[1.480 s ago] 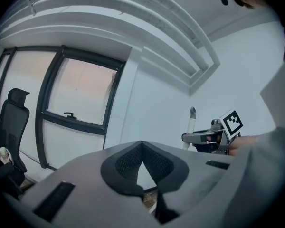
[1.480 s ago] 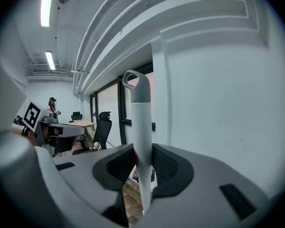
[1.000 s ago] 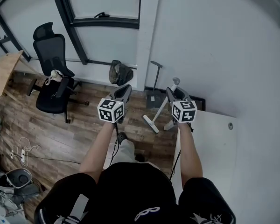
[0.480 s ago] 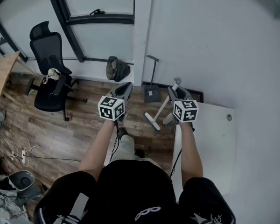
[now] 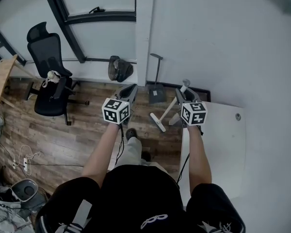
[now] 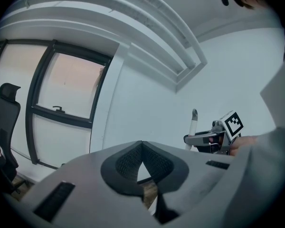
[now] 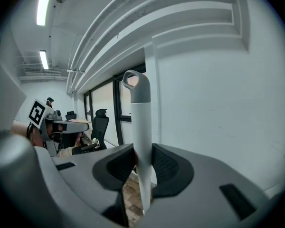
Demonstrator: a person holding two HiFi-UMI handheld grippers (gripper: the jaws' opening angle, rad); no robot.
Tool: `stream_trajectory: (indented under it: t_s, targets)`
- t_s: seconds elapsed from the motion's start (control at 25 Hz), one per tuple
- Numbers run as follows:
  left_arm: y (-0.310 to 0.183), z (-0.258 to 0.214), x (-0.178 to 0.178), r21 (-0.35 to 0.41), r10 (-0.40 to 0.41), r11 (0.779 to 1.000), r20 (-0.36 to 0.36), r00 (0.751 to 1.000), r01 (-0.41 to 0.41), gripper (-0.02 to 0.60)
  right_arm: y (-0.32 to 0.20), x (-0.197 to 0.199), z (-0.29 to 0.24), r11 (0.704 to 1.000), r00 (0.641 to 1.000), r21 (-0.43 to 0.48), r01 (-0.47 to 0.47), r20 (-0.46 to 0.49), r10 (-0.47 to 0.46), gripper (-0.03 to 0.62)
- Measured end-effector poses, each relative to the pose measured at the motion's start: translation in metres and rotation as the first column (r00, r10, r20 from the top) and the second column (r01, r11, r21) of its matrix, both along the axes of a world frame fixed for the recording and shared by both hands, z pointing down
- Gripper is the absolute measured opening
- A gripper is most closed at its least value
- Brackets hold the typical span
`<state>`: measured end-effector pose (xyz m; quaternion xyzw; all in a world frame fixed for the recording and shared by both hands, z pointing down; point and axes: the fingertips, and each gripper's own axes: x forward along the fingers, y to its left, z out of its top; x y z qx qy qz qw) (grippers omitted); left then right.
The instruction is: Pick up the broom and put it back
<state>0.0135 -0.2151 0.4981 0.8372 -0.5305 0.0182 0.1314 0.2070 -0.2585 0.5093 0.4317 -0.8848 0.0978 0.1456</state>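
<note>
Right gripper point(image 7: 143, 152) clenching white broom point(image 7: 141, 122) handle, broom head hanging above wood floor point(image 5: 87, 125). Left gripper point(image 6: 141, 145) closed, carrying nothing. Person stepping forward since second ago, bringing broom nearer upright dustpan point(image 5: 156, 94) at wall; judging carry underway, setting-down approaching.

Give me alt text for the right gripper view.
The right tongs clamp an upright white broom handle with a grey loop on top, before a white wall. At left are the left tongs and a black office chair.
</note>
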Motion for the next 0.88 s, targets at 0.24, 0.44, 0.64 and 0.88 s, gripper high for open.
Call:
stream_trajectory:
  t_s: [0.24, 0.44, 0.64, 0.88]
  targets:
    - [-0.015, 0.007, 0.0, -0.012, 0.016, 1.0, 0.001, 1.0, -0.016, 0.02, -0.011, 0.001, 0.005, 1.0, 1.0, -0.014, -0.014, 0.0, 0.014, 0.115]
    - [-0.037, 0.013, -0.003, -0.025, 0.032, 0.999, -0.008, 0.999, -0.032, 0.018, -0.026, 0.001, 0.014, 0.999, 0.999, -0.03, -0.029, -0.015, 0.029, 0.115]
    - [-0.064, 0.02, -0.002, -0.038, 0.059, 0.998, -0.017, 0.998, -0.059, 0.018, -0.043, 0.004, 0.028, 0.997, 0.998, -0.061, -0.052, -0.038, 0.049, 0.115]
    - [-0.098, 0.029, -0.009, -0.054, 0.084, 0.995, -0.03, 0.996, -0.086, 0.018, -0.067, 0.005, 0.046, 0.992, 0.995, -0.093, -0.09, -0.061, 0.085, 0.115]
